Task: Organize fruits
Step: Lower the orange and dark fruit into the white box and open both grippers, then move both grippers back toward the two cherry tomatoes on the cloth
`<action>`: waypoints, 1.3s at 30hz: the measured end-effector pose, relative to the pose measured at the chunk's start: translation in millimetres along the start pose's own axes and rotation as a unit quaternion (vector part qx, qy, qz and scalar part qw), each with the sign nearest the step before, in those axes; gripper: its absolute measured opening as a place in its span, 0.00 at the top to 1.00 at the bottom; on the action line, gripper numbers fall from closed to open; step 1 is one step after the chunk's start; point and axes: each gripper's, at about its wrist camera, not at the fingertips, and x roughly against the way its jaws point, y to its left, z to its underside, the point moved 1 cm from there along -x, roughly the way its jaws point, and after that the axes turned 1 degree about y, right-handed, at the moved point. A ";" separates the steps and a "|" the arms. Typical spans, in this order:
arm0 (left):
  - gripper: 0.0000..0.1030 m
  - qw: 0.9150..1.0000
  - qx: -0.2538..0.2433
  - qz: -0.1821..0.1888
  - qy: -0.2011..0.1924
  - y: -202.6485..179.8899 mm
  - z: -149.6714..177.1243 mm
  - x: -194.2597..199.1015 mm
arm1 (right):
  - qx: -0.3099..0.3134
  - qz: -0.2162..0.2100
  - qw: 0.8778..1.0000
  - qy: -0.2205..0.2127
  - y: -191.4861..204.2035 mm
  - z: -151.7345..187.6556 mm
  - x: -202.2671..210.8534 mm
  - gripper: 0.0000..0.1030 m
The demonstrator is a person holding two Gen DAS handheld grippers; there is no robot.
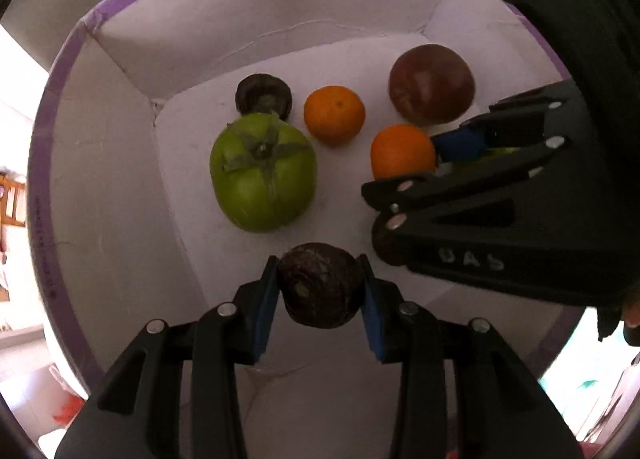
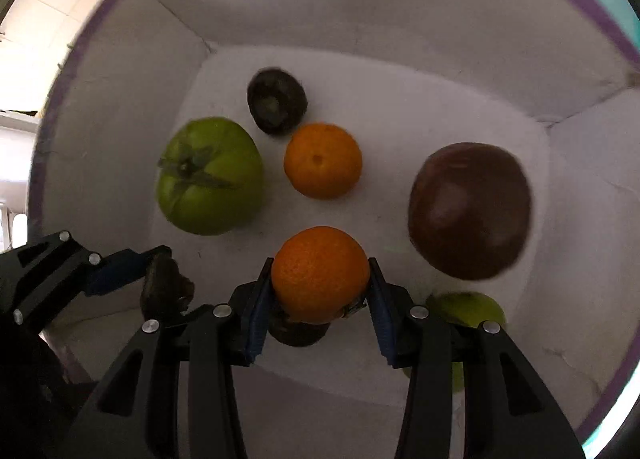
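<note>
Both grippers reach down into a white box with a purple rim (image 1: 60, 107). My left gripper (image 1: 320, 291) is shut on a dark brown wrinkled fruit (image 1: 318, 285) above the box floor. My right gripper (image 2: 320, 287) is shut on an orange (image 2: 320, 271); it also shows in the left wrist view (image 1: 402, 151). On the floor lie a green tomato-like fruit (image 1: 262, 171), a second orange (image 1: 334, 115), a dark small fruit (image 1: 264, 97) and a large maroon fruit (image 1: 432, 81).
A yellow-green fruit (image 2: 468, 309) lies partly hidden under the right gripper's finger. Another dark fruit (image 2: 298, 331) sits below the held orange. The box walls (image 2: 120, 99) rise close on all sides. The left gripper (image 2: 132, 271) shows at the right wrist view's left edge.
</note>
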 end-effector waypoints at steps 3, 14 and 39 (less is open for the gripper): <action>0.62 1.000 0.015 0.001 0.019 3.5 -1.9 -4.3 | -0.008 0.004 1.000 0.016 -2.2 -2.0 -5.9 0.58; 0.38 1.000 0.015 0.004 0.005 2.3 -2.9 2.2 | -0.028 0.028 0.999 -0.006 0.9 6.1 -1.4 0.46; 0.02 0.918 -0.216 0.070 -0.327 -158.9 113.4 130.9 | -0.428 0.114 0.813 -0.378 -37.9 372.3 142.2 0.15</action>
